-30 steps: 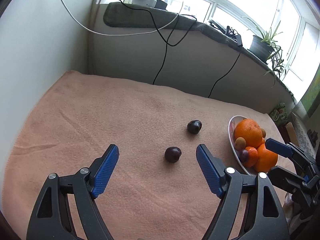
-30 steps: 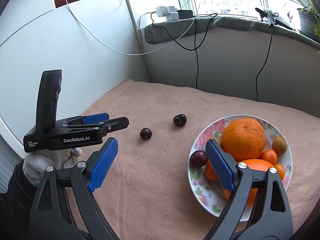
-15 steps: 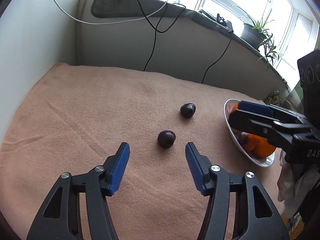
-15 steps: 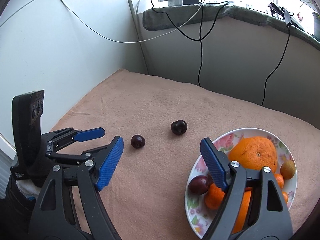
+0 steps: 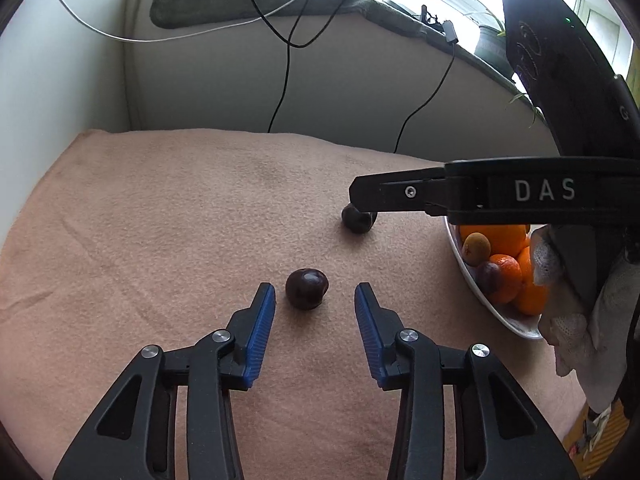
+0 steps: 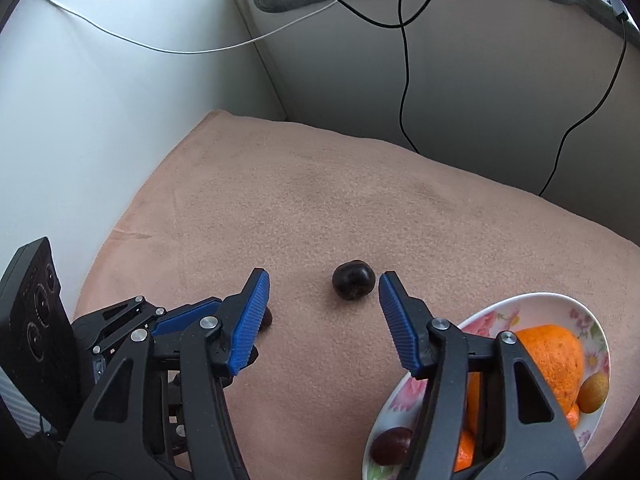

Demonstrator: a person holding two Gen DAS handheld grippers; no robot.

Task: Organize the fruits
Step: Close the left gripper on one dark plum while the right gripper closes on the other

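Two dark plums lie on the peach-coloured blanket (image 5: 168,216), one for each pair of tongs. The nearer plum (image 5: 307,288) sits just ahead of the left gripper (image 5: 315,300), level with its blue fingertips and a little towards the left pad, touching neither. The jaws are closing, and blanket shows on both sides of the fruit, so nothing is held.

The farther plum (image 6: 353,280) lies just beyond the tips of the right gripper (image 6: 322,286), nearer its right pad, with a narrow gap there and a wide one to the left pad. These jaws are closing too and grip nothing. From the left wrist view, the right tongs reach across from the right, and one black finger (image 5: 394,196) covers the top of this plum.

To the right of both tongs stands the flowered plate (image 6: 516,308), holding a large orange (image 6: 554,354), smaller oranges, a small yellowish fruit (image 6: 594,390) and another plum (image 6: 391,445) at its near edge.

A second ago both pairs of tongs stood much wider. The left one hung back with its plum well ahead. The right one was over the plate, and the farther plum lay far off to its left; now the plate has slipped to its lower right.
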